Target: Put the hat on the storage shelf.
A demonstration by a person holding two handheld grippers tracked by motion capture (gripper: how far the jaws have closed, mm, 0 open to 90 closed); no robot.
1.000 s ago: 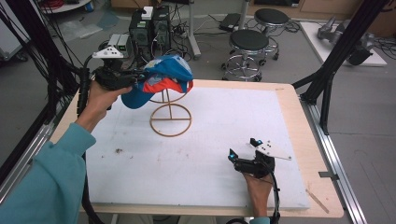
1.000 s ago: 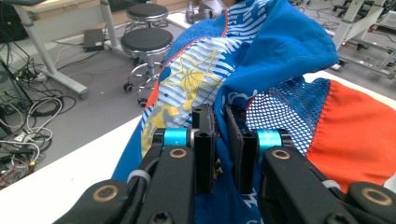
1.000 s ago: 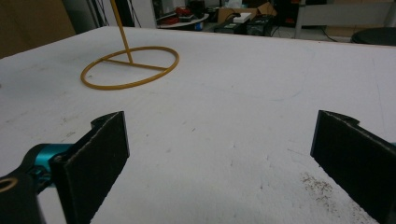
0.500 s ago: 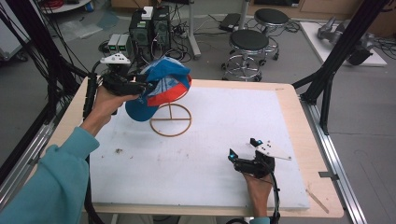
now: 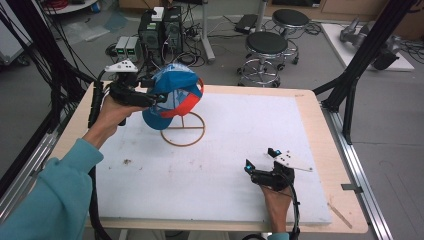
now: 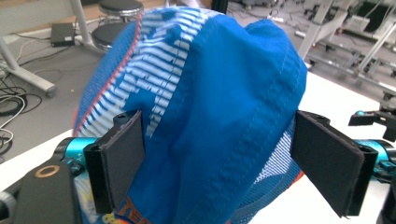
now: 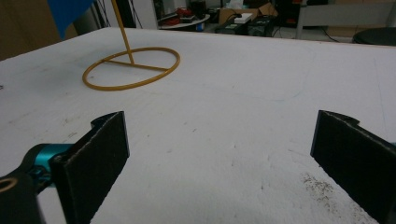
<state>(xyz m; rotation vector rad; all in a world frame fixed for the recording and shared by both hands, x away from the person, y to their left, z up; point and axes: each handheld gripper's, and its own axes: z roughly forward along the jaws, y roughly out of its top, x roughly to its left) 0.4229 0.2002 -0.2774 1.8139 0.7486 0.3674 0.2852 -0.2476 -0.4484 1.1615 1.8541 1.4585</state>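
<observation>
A blue and red mesh cap (image 5: pixel 175 95) sits on top of a gold wire stand (image 5: pixel 182 145) at the back left of the white board. My left gripper (image 5: pixel 157 89) is level at the cap's left side. Its jaws have just been opening and now stand wide. In the left gripper view the cap (image 6: pixel 210 116) lies between the pads (image 6: pixel 121 154) without being squeezed. My right gripper (image 5: pixel 260 159) rests open and holding nothing on the board near the front right. In the right gripper view the stand's post (image 7: pixel 125 42) rises far ahead of the right gripper (image 7: pixel 219 140).
The white board (image 5: pixel 240 130) lies on a wooden table with edges all round. Black frame struts (image 5: pixel 350 85) rise at the right corner and along the left side. Stools (image 5: pixel 265 47) and electronics boxes (image 5: pixel 160 30) stand on the floor behind.
The left gripper's jaws have spread apart from a closed grip on the cap. The cap has shifted slightly and now hangs on the stand. The right hand has not moved.
</observation>
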